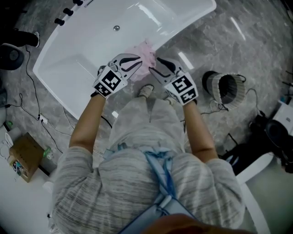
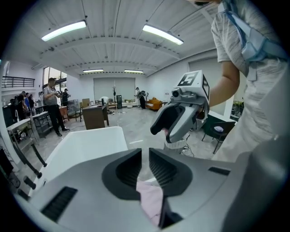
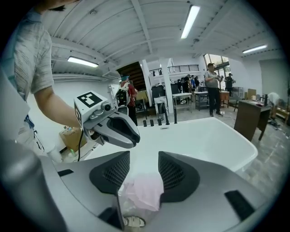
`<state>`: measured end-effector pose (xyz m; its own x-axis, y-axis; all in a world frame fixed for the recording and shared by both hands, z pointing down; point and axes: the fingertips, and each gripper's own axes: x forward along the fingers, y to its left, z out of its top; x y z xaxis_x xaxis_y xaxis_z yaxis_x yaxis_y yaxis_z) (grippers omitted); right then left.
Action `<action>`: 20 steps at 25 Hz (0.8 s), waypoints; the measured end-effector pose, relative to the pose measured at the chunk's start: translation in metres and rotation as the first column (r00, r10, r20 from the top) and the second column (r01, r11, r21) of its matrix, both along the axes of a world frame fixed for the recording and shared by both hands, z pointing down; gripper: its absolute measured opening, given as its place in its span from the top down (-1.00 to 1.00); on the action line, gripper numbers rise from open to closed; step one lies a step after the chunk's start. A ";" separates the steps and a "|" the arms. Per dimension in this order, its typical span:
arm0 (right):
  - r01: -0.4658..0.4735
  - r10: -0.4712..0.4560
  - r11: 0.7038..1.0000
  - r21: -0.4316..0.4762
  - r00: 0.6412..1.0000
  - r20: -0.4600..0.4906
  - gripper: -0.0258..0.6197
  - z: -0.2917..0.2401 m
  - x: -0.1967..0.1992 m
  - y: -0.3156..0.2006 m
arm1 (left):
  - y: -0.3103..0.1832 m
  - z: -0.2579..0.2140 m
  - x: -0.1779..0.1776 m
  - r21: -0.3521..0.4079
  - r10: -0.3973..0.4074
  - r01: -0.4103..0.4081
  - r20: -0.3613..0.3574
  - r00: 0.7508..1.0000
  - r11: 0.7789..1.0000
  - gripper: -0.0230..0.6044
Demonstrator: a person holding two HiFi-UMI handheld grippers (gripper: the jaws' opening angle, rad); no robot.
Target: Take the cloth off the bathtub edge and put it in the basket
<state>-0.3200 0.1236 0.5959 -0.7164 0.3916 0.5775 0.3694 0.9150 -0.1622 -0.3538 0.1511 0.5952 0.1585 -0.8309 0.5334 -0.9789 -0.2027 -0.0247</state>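
Note:
A pink cloth [image 1: 147, 57] lies bunched on the near edge of the white bathtub [image 1: 91, 55]. My left gripper [image 1: 135, 64] meets the cloth from the left. Its jaws are almost together, with pink cloth [image 2: 152, 199] caught low between them. My right gripper [image 1: 154, 69] reaches in from the right, jaws apart. The cloth [image 3: 144, 192] sits below and between them, and the pads are not pressing on it. Each gripper shows in the other's view, close and facing it. A white wire basket [image 1: 227, 88] stands on the floor to the right.
The floor is grey marble-patterned tile [image 1: 215, 41]. Black taps [image 1: 66, 13] line the tub's far left rim. Cables [image 1: 39, 116] and a cardboard box [image 1: 24, 156] lie at the left, dark equipment [image 1: 270, 132] at the right. The person's foot [image 1: 146, 90] is next to the tub.

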 end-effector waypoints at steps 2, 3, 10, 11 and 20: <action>0.012 -0.013 1.000 -0.022 1.000 -0.021 0.34 0.008 -0.002 0.009 | 0.005 0.014 0.001 -0.041 0.029 -0.029 -0.007 1.000 0.999 0.74; 0.015 -0.016 0.999 -0.039 0.999 -0.033 0.33 0.012 -0.004 0.013 | 0.007 0.022 0.001 -0.062 0.046 -0.046 -0.010 0.999 0.997 0.71; 0.027 -0.030 0.999 -0.025 0.990 -0.135 0.17 0.057 -0.003 0.025 | 0.025 0.077 0.006 -0.235 0.232 -0.227 -0.006 0.973 0.945 0.27; 0.029 -0.032 0.999 -0.019 0.988 -0.148 0.16 0.063 -0.002 0.026 | 0.027 0.083 0.003 -0.257 0.250 -0.243 -0.008 0.968 0.935 0.23; 0.026 -0.022 1.000 0.016 0.977 -0.212 -0.23 0.106 0.001 0.035 | 0.044 0.131 0.001 -0.428 0.425 -0.409 -0.064 0.903 0.806 -0.30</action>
